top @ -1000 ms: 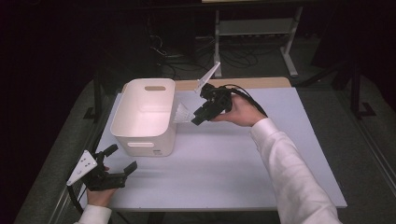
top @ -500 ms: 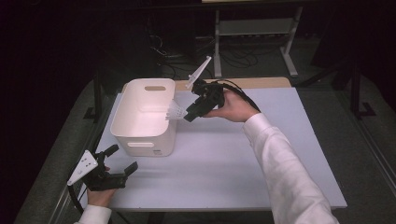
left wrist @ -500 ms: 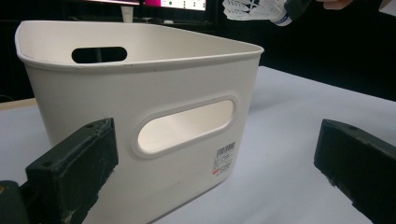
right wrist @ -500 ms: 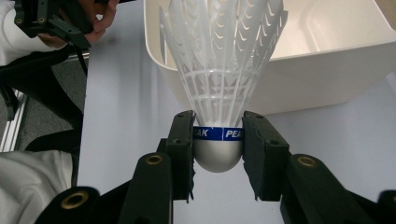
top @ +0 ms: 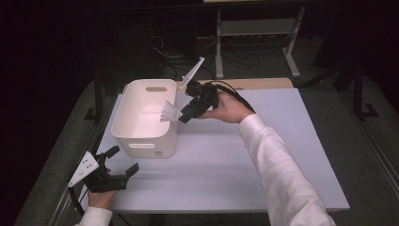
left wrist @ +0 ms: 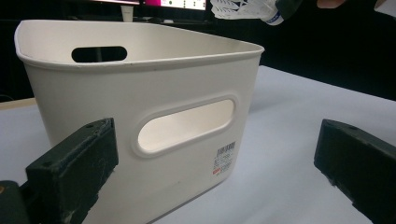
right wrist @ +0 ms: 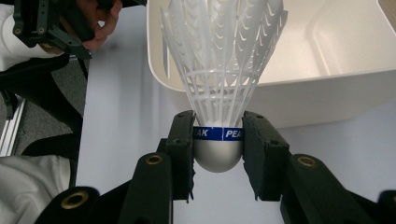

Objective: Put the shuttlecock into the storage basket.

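R claw clamped on shuttlecock base, over bin rim; L claw wide open.

The white plastic bin with handle slots stands on my pale flat surface, toward its far left. My right tool holds the white feathered shuttlecock over the bin's right rim. My left tool sits before the bin, near the surface's front left corner.

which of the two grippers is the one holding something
The right gripper: its black jaws clamp a white plastic shuttlecock at the white bin's rim. The left gripper is open, empty.
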The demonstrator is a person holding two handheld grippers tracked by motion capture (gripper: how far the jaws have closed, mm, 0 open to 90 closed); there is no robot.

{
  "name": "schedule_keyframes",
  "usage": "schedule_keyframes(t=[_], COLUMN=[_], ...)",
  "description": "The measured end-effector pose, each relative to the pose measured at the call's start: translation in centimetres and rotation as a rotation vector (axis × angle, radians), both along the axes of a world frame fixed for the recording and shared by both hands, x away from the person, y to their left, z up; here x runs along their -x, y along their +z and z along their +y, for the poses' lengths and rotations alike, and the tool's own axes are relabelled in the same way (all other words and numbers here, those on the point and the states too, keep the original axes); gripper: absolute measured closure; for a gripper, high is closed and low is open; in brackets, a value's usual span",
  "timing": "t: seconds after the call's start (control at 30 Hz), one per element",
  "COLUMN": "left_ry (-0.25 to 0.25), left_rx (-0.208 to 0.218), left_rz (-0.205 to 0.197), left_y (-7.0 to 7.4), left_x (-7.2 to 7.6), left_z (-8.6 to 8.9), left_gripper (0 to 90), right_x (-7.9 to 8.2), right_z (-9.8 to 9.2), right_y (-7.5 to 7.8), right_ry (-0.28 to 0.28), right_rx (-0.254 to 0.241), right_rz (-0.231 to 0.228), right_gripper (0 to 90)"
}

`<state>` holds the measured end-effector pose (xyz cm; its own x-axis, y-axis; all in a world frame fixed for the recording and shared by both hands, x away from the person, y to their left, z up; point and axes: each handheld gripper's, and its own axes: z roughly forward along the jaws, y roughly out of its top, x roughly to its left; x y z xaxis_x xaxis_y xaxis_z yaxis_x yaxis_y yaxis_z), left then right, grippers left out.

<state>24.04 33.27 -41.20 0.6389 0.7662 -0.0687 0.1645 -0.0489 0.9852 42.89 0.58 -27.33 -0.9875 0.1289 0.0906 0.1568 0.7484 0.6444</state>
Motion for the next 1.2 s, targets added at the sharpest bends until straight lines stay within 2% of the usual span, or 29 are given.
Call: schedule_keyframes(t=[0.73, 1.2], left_ry=[0.004, 0.003], left_rx=[0.009, 0.012], left_rz=[0.004, 0.000], left_y=[0.0, 0.0], left_x=[0.1, 0.1], left_z=[0.0, 0.0], left_gripper=[0.0, 0.0], right_x=[-0.4, -1.0], right_z=[2.3, 3.3], right_y=[1.3, 1.5], right_ry=[0.015, 0.013], right_rx=[-0.008, -0.014], right_rz=[-0.008, -0.010], right_gripper=[64.0, 64.0])
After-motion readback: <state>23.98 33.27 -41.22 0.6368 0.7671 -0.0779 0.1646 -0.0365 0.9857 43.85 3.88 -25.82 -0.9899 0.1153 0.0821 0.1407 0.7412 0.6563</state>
